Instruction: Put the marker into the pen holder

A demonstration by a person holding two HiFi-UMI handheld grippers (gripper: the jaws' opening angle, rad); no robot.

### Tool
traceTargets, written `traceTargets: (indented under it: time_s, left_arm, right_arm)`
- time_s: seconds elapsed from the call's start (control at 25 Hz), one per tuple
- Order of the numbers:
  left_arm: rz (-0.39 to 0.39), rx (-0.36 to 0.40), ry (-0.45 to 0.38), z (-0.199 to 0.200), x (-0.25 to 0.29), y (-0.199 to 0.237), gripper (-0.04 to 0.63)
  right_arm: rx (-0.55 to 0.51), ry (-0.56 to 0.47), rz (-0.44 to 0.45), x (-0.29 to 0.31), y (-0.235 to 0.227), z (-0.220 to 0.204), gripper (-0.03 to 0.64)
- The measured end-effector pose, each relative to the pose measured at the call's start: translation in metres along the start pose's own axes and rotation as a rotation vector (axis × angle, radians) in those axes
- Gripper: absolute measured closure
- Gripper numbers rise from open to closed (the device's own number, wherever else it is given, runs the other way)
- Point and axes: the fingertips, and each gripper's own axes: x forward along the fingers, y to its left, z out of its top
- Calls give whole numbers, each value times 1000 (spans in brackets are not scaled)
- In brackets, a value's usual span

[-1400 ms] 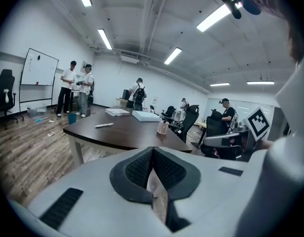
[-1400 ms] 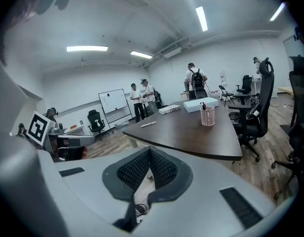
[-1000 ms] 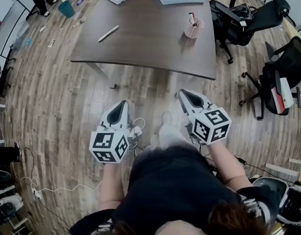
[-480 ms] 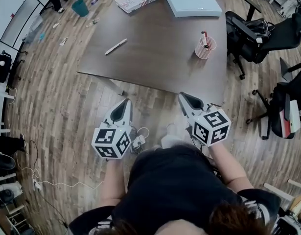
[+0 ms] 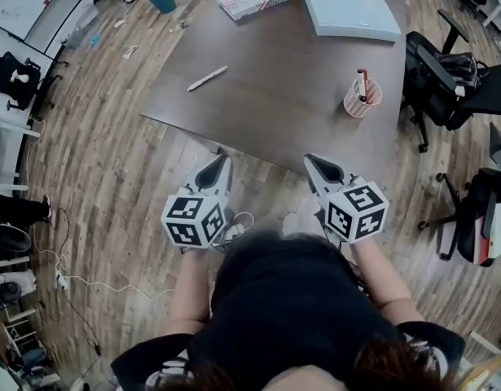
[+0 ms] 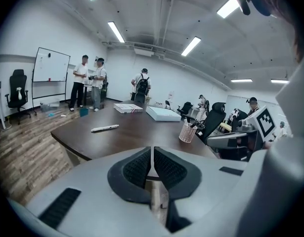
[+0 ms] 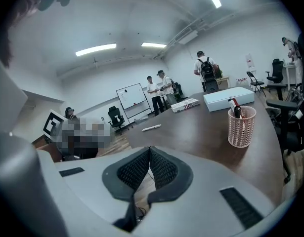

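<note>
Smooth, faintly sheened dark wood-grain table (image 5: 299,80), planked wooden floor (image 5: 112,169), mesh pen holder (image 5: 362,100), white plastic marker (image 5: 207,78).

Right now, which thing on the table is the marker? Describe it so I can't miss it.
On the dark brown table, look left in the head view, away from the pink mesh pen holder at right. The marker is the slim white stick lying flat and alone; other pens stand in the holder.

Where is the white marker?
In the head view, the white marker lies on the dark table, toward its left edge, well left of the pink pen holder.
</note>
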Motion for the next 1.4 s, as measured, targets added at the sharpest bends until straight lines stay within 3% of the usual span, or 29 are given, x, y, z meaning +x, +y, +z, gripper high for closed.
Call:
traceTargets:
  time_s: [0.32,0.56,0.8,1.12,1.4]
  left_arm:
    - [-11,71,20,15,25,16,561]
    - [-47,108,72,24,60,46,494]
    - [-50,169,98,44,97,97,460]
    - [-57,202,199,46,140,172,431]
    - [-50,352,282,55,172,223,419]
  right_arm:
    - [-11,34,38,29,-3,1,597]
    - [-14,78,40,65,-10,9,597]
    - [2,103,24,121,-18,31,597]
    - [17,162,-16,183,-23,43,597]
    - [51,205,-49,222,-30,46,597]
